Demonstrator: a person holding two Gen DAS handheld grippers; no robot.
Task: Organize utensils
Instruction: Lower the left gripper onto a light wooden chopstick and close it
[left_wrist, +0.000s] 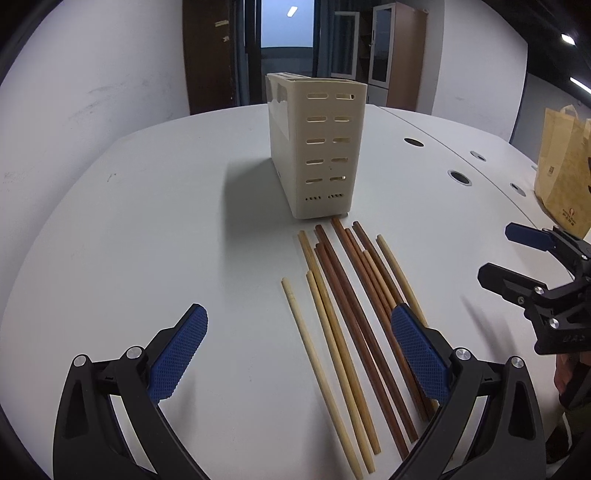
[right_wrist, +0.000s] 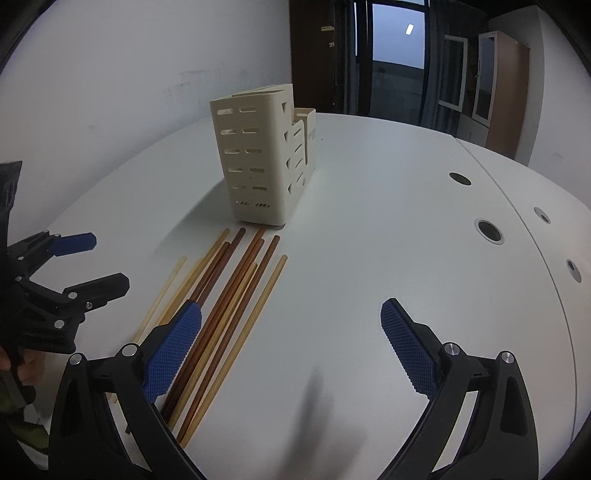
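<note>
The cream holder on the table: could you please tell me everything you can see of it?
The holder looks like cream plastic, tall and narrow, standing upright on the white table. Its near end has two columns of slots; the right wrist view shows stepped, lower compartments along one side. No contents show. The chopsticks lie flat before it, tips near its base; contact is unclear. Neither tool touches it.

Paper bag (left_wrist: 565, 170) cut by right edge, print illegible; holder (left_wrist: 317, 147) interior unseen; chopsticks (left_wrist: 354, 332) partly behind left claw (left_wrist: 299, 354)

White walls (left_wrist: 92, 92), a dark doorway (left_wrist: 284, 26), a wooden cabinet (left_wrist: 399, 55), ceiling lights (left_wrist: 568, 38).
</note>
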